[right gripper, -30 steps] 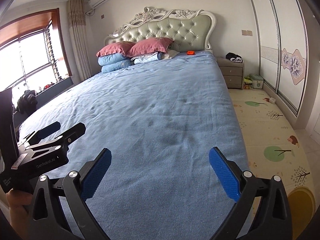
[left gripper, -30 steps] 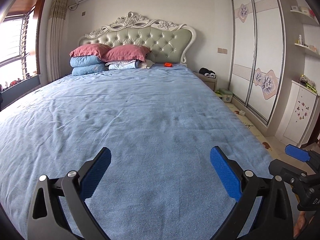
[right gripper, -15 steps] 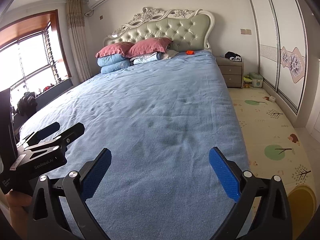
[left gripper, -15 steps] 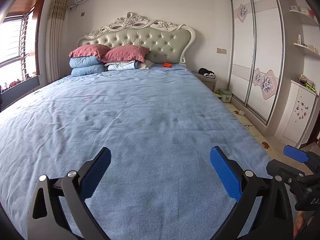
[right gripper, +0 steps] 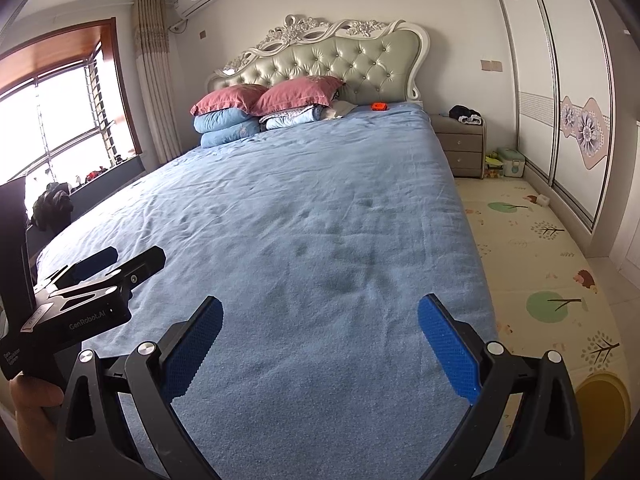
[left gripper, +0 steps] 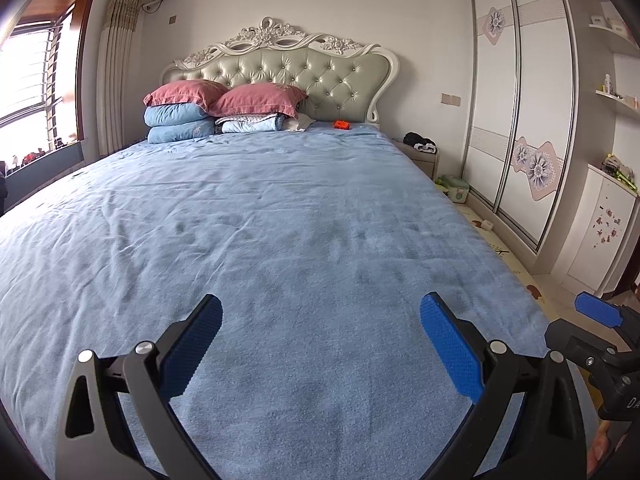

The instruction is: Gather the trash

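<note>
A small orange object (left gripper: 342,124) lies on the blue bedspread (left gripper: 280,220) at the far end, by the headboard; it also shows in the right wrist view (right gripper: 378,107). My left gripper (left gripper: 320,320) is open and empty above the foot of the bed. My right gripper (right gripper: 319,320) is open and empty too, to the right of the left one, near the bed's right edge. The left gripper shows at the left of the right wrist view (right gripper: 104,268). A pad of the right gripper (left gripper: 598,312) shows at the right of the left wrist view.
Pink and blue pillows (left gripper: 216,108) are stacked at the head of the bed. A nightstand (right gripper: 462,144) with dark clothes stands right of the bed. A patterned floor mat (right gripper: 536,264), a small green box (right gripper: 512,162) and a wardrobe (left gripper: 520,120) lie to the right. A window (right gripper: 52,120) is on the left.
Both grippers have drifted slightly; the bed has shifted a little in each view. Both stay open and empty.
</note>
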A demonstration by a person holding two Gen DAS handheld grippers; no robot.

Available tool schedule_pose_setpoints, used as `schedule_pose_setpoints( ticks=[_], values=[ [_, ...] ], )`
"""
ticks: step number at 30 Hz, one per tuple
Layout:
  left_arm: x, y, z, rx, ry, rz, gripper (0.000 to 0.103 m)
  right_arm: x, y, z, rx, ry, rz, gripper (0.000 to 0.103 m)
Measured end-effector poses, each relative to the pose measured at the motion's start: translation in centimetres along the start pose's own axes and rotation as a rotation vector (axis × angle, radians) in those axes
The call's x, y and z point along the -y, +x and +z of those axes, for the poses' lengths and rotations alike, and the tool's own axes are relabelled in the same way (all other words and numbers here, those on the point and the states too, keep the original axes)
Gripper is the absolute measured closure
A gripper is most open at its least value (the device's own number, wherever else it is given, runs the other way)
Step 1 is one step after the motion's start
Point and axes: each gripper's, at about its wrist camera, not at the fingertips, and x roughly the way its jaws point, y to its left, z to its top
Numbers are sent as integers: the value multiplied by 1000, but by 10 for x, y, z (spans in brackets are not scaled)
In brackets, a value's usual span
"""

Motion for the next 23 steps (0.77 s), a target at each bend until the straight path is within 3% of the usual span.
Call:
schedule_pose_setpoints(
  ticks=[23],
  values=[
    [-11,3,6,-5,-26,-14,4,-6,9,-3,-32,-4,14,8]
  ],
)
